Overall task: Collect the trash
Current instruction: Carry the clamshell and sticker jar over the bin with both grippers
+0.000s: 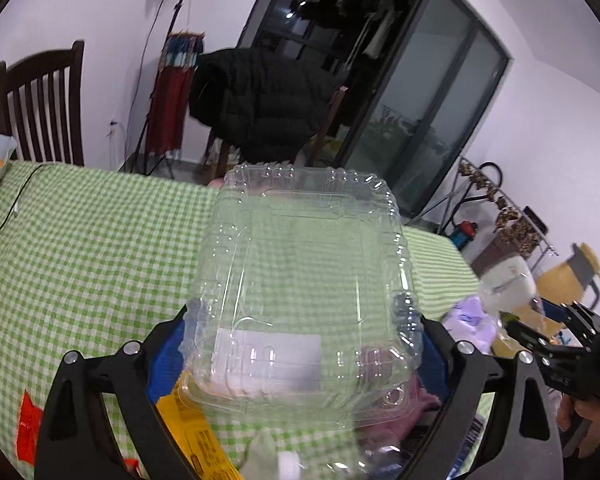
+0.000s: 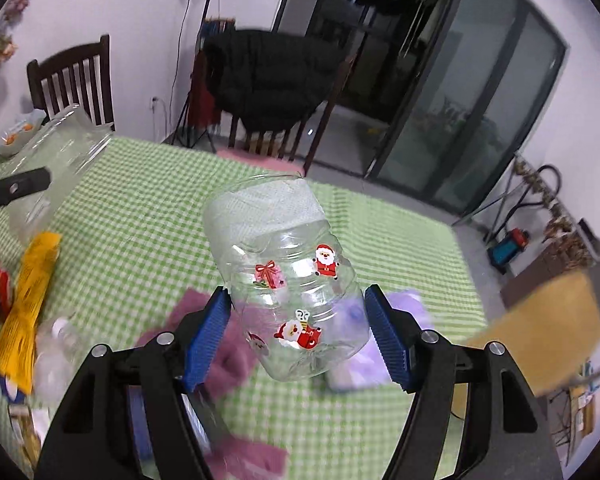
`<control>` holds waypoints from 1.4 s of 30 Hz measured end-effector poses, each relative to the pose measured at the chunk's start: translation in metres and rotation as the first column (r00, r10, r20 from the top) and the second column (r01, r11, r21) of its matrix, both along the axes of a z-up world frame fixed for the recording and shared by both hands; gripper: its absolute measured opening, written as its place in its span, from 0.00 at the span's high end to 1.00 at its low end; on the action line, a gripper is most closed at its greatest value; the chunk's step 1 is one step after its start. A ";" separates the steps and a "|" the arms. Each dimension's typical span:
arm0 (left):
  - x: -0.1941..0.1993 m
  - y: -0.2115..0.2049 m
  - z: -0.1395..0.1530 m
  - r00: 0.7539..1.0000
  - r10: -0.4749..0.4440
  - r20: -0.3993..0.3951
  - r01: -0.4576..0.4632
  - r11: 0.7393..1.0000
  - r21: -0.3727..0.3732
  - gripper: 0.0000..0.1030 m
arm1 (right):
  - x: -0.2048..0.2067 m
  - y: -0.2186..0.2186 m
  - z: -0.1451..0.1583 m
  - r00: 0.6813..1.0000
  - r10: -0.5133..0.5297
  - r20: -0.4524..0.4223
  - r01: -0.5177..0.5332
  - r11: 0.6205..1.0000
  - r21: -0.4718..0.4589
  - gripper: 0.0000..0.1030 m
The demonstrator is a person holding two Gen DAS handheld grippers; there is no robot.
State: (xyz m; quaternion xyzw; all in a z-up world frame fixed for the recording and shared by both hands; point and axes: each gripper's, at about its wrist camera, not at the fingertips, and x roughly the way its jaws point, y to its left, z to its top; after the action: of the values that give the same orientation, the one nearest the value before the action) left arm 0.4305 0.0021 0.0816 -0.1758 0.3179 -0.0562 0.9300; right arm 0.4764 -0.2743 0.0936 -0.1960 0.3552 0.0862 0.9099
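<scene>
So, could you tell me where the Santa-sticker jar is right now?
In the right wrist view, the jar sits centre frame between the right gripper's blue pads, above the green checked tablecloth.

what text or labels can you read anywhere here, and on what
Nothing reads as words.
White label on the clear plastic clamshell box: blank or washed out.
Yellow printed packet: print too blurred to read.
Clear plastic jar: only Santa and gift stickers, no words.
Red wrapper: unreadable.
</scene>
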 end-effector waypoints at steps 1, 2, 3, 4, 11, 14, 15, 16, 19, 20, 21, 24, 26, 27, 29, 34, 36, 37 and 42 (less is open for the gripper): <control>-0.005 -0.003 0.003 1.000 -0.010 0.006 0.009 1.000 0.003 0.12 | -0.017 -0.007 0.007 1.000 0.000 0.024 0.000 1.000 -0.007 0.35; -0.012 -0.007 0.006 1.000 -0.025 0.011 0.025 1.000 0.007 0.12 | -0.032 -0.015 0.013 0.999 -0.009 0.046 0.009 1.000 -0.006 0.35; -0.020 -0.015 0.011 0.998 -0.054 0.012 0.054 0.998 0.014 0.12 | -0.043 -0.023 0.016 0.998 -0.016 0.056 0.016 1.000 -0.002 0.35; -0.026 -0.020 0.014 0.997 -0.075 0.012 0.075 0.997 0.017 0.12 | -0.058 -0.033 0.021 0.997 -0.024 0.070 0.023 1.000 0.006 0.35; -0.084 -0.063 0.043 0.980 -0.192 0.052 0.192 0.981 0.019 0.12 | -0.141 -0.095 0.038 0.985 -0.105 0.133 0.097 0.993 0.068 0.35; -0.112 -0.084 0.053 0.968 -0.239 0.069 0.237 0.971 0.037 0.12 | -0.176 -0.122 0.042 0.978 -0.142 0.150 0.130 0.988 0.086 0.35; -0.122 -0.092 0.058 0.967 -0.244 0.078 0.240 0.969 0.057 0.12 | -0.189 -0.133 0.044 0.974 -0.160 0.158 0.147 0.985 0.094 0.35; -0.128 -0.099 0.060 0.966 -0.244 0.082 0.239 0.969 0.067 0.12 | -0.206 -0.148 0.046 0.968 -0.190 0.167 0.174 0.979 0.103 0.35; -0.148 -0.116 0.061 0.959 -0.271 0.081 0.267 0.962 0.056 0.12 | -0.244 -0.181 0.047 0.952 -0.251 0.173 0.233 0.965 0.119 0.35; -0.157 -0.126 0.063 0.952 -0.294 0.080 0.291 0.956 0.049 0.12 | -0.257 -0.192 0.047 0.947 -0.272 0.171 0.254 0.960 0.120 0.35; -0.164 -0.134 0.063 0.945 -0.317 0.084 0.314 0.948 0.050 0.12 | -0.274 -0.204 0.045 0.940 -0.297 0.170 0.280 0.953 0.117 0.35; -0.186 -0.165 0.061 0.925 -0.370 0.087 0.365 0.928 0.075 0.12 | -0.314 -0.238 0.035 0.920 -0.361 0.152 0.347 0.931 0.112 0.35; -0.198 -0.185 0.057 0.910 -0.407 0.081 0.401 0.912 0.082 0.12 | -0.338 -0.259 0.027 0.903 -0.407 0.137 0.394 0.912 0.112 0.35; -0.205 -0.197 0.054 0.900 -0.429 0.077 0.424 0.902 0.081 0.12 | -0.352 -0.271 0.020 0.892 -0.434 0.125 0.421 0.900 0.115 0.34; -0.219 -0.220 0.050 0.879 -0.472 0.067 0.467 0.881 0.080 0.12 | -0.375 -0.295 0.003 0.867 -0.490 0.090 0.479 0.870 0.119 0.34; -0.247 -0.265 0.040 0.833 -0.552 0.044 0.548 0.833 0.082 0.12 | -0.409 -0.342 -0.056 0.811 -0.584 -0.030 0.584 0.806 0.096 0.34; -0.255 -0.279 0.037 0.816 -0.578 0.030 0.575 0.815 0.075 0.12 | -0.422 -0.363 -0.084 0.781 -0.619 -0.088 0.625 0.774 0.102 0.34; -0.260 -0.288 0.036 0.812 -0.584 0.022 0.581 0.811 0.073 0.12 | -0.428 -0.374 -0.098 0.763 -0.636 -0.117 0.646 0.756 0.102 0.34; -0.281 -0.325 0.030 0.773 -0.634 0.007 0.631 0.770 0.093 0.12 | -0.450 -0.408 -0.155 0.694 -0.685 -0.221 0.714 0.695 0.090 0.34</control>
State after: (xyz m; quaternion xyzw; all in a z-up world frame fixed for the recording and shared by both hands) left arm 0.1495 -0.3228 0.1115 -0.0179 0.3429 -0.3555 0.8693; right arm 0.0261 -0.6819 -0.0611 0.0401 0.4706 -0.2215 0.8532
